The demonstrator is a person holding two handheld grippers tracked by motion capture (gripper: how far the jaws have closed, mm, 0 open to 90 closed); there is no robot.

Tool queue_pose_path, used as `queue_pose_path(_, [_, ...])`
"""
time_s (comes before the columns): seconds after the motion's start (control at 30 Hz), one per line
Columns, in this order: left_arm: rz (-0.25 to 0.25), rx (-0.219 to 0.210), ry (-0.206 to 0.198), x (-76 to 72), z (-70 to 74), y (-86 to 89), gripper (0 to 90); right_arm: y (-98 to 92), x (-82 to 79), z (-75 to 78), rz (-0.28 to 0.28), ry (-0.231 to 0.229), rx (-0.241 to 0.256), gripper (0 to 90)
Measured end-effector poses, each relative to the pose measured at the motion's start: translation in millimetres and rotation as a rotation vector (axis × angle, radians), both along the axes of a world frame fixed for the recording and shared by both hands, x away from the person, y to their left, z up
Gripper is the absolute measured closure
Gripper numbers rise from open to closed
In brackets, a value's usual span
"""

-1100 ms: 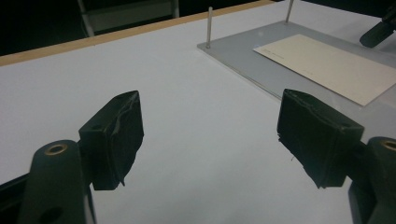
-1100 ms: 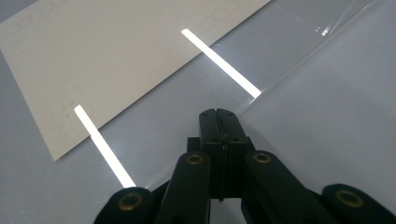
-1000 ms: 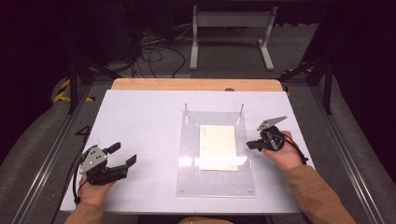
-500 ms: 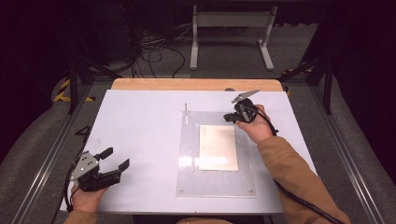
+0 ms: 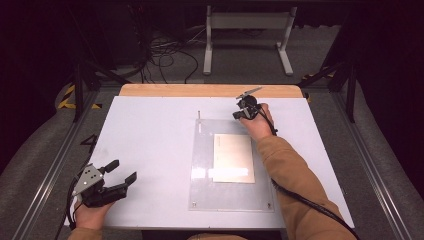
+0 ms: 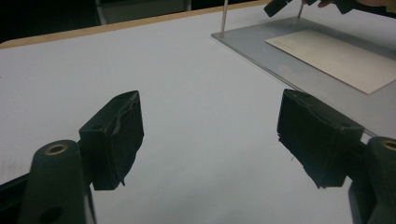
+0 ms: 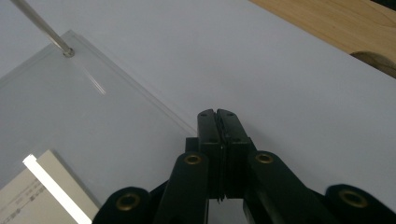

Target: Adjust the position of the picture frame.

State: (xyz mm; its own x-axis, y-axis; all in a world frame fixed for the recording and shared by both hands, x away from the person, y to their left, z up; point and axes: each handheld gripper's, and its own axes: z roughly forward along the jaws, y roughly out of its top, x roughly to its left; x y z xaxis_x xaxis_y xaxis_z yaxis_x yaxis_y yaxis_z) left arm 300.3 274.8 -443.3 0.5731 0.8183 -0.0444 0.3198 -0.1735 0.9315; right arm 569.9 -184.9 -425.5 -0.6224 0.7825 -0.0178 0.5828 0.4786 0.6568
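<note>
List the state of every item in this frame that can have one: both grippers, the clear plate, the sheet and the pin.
Left gripper: open, nothing between its jaws, held near the table's front left corner.
Right gripper: shut, at the far right corner of the plate.
Clear plate: lying flat on the white table.
Paper sheet: flat on the plate.
Metal pin: upright at the plate's far left corner.

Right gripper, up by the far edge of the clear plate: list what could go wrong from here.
1. The right gripper, jaws shut, sits close to a thin upright pin at the clear plate's far edge; a careless sweep could bend it or shove the plate.
2. The sheet of paper lies loose on the plate; the sleeve hangs just beside it and might drag it askew.
3. The right gripper's cable trails across the table and could snag.
</note>
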Motion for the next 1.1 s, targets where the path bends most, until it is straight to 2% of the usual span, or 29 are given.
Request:
queue_pose_path(0.07, [0.0,0.001,0.001,0.1,0.1,0.3,22.9,2.2,1.9,-1.1,-0.008,0.004,-0.004,88.8])
queue_pose_path(0.17, [0.001,0.003,0.0,0.8,-0.3,0.9,22.9,6.7,5.4,-4.2,-0.024,0.008,-0.035,88.4])
queue_pose_path(0.3, [-0.004,-0.002,0.0,0.6,-0.1,0.5,22.9,4.8,10.8,-9.3,-0.049,0.032,-0.059,87.3])
queue_pose_path(0.37, [-0.006,-0.001,-0.003,0.8,0.2,1.0,22.9,2.7,12.6,-10.6,-0.046,0.05,-0.036,90.0])
queue_pose_path(0.53, [-0.005,-0.003,-0.007,0.6,0.8,0.4,22.9,2.9,14.0,-10.1,-0.04,0.067,-0.04,90.0])
queue_pose_path(0.7, [-0.01,-0.003,-0.008,0.8,0.9,0.3,22.9,6.2,12.8,-11.2,0.002,0.068,-0.026,90.0])
queue_pose_path(0.87, [-0.012,0.0,-0.001,3.2,-0.1,-1.2,22.9,15.1,9.6,-12.9,0.04,0.051,-0.027,90.0])
queue_pose_path(1.1, [-0.014,0.002,-0.005,4.2,0.3,-2.6,22.9,17.3,4.0,-13.2,0.073,0.047,-0.034,90.0])
